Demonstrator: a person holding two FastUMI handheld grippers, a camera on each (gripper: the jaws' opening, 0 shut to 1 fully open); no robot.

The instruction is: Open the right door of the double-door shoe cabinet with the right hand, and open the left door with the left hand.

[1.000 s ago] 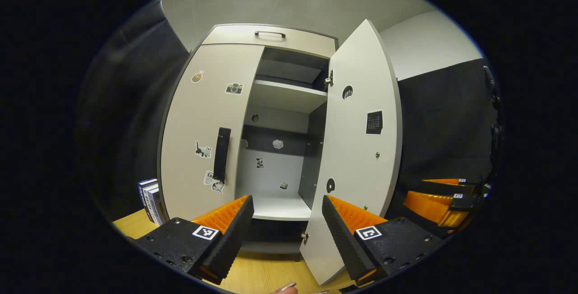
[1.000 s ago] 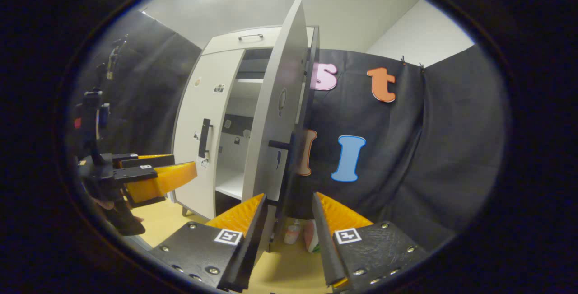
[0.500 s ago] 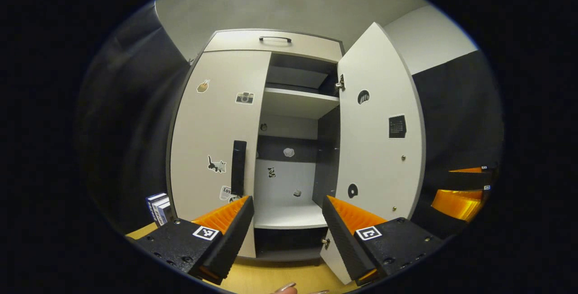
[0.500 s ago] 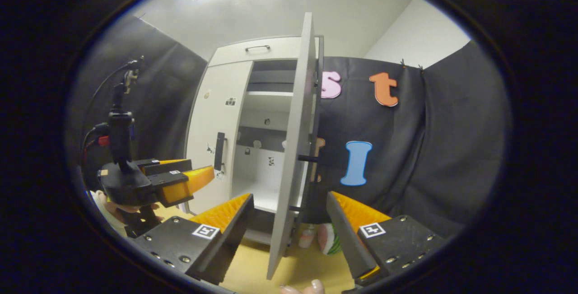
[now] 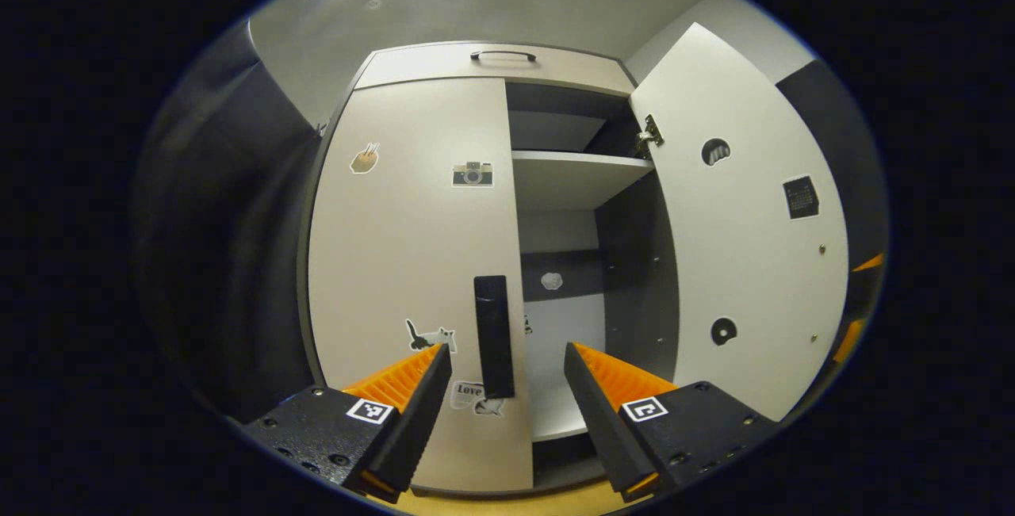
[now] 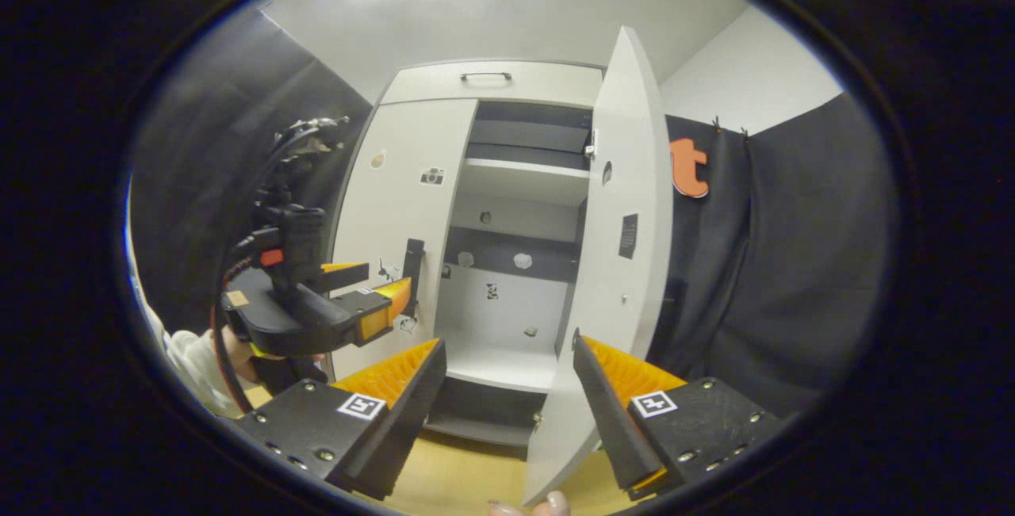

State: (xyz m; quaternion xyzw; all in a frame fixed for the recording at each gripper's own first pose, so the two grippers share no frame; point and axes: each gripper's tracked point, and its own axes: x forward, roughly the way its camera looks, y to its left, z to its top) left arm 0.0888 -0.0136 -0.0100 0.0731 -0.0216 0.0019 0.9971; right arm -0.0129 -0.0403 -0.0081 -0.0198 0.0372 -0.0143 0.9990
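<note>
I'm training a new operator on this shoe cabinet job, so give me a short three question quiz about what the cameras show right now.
1. True or false: the right door stands open.
2. The left door is: A open, B closed, C removed.
3. Fill in: the left tongs are open with the left door's black ____ between their fingers.

Key: 1 true. 2 B. 3 handle. The right tongs are open too, holding nothing.
</note>
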